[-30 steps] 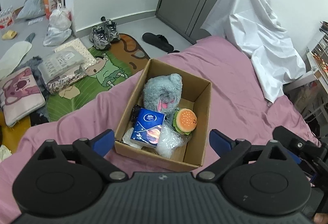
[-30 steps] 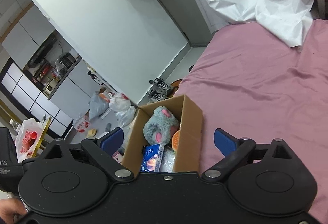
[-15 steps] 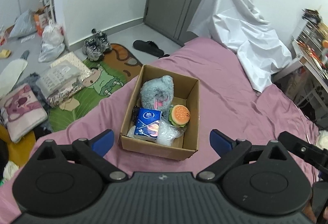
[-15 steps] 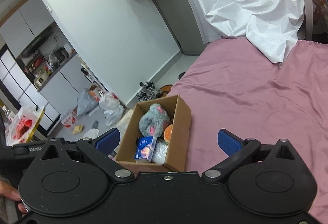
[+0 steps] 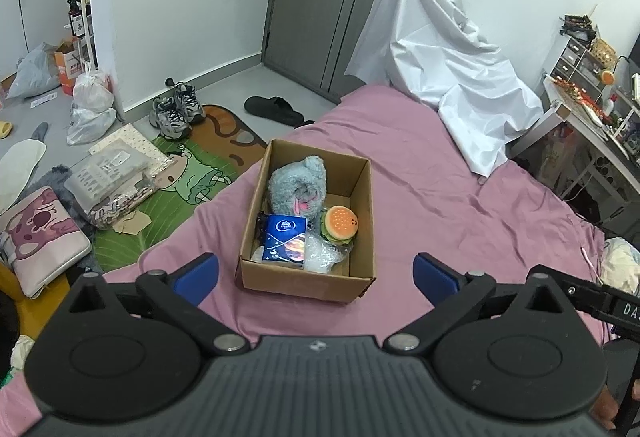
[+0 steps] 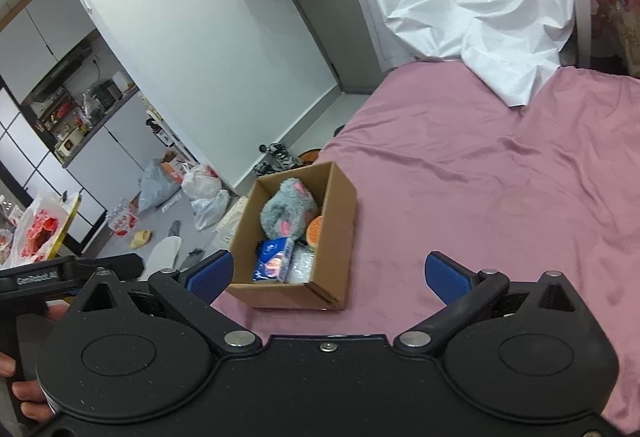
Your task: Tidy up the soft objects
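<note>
- The pink bedsheet [image 5: 460, 205] fills most of both views, smooth and bare around the box, with a crumpled white sheet [image 5: 448, 77] draped at its far end.
- I've got the cardboard box [image 5: 308, 281] sitting on the bed near its floor-side edge, open-topped, well ahead of both tools.
- Inside it, the grey plush [image 5: 296, 185] takes the far end, the blue tissue pack [image 5: 286, 243] leans at the near left, the burger toy [image 5: 340, 225] sits to its right, and a clear plastic bag [image 5: 324, 257] lies underneath.
- My left gripper [image 5: 316, 269] hovers short of the box, jaws spread wide, holding nothing.
- My right gripper [image 6: 328, 273] is the same: jaws apart and empty, box off to its left.
- My read: the soft things are all boxed and this looks like the closing stage, or a pause before another pick.
- Next move, I'd guess, calls for checking that nothing soft lies loose on the bed; I see none from here.
- Nothing blocks either tool; the floor clutter, sneakers [image 5: 176, 109] and green rug [image 5: 176, 181], lies off the bed, out of the way.
</note>
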{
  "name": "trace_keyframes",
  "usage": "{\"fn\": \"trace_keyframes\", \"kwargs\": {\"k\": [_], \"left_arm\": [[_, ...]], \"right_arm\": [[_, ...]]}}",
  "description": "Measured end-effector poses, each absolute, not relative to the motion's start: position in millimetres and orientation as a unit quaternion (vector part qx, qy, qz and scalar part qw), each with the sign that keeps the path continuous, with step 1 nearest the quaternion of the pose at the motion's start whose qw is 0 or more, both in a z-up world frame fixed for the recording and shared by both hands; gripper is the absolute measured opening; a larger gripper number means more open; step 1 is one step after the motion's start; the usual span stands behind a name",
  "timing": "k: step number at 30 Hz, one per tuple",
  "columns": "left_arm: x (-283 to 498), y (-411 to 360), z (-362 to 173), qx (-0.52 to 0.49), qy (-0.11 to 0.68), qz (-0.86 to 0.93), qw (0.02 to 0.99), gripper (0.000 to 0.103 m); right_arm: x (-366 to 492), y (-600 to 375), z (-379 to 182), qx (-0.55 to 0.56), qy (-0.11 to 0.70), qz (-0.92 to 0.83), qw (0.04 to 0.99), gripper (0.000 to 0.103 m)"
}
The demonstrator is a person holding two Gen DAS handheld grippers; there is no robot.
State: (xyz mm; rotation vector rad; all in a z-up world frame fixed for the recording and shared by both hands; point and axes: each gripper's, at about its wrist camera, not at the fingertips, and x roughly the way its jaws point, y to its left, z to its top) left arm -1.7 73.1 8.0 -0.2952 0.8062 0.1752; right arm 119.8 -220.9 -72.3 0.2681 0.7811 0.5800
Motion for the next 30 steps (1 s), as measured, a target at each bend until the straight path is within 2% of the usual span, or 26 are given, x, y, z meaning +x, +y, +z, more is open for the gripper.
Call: {"fn": "trace_keyframes", "kwargs": {"k": [30], "left_arm": [[-19.8, 70.6, -3.0, -0.123, 0.391, 0.088, 0.908, 0.102]], "right_arm": [[93.6, -220.4, -73.1, 0.085, 0.405, 0.297, 0.860, 0.103]]}}
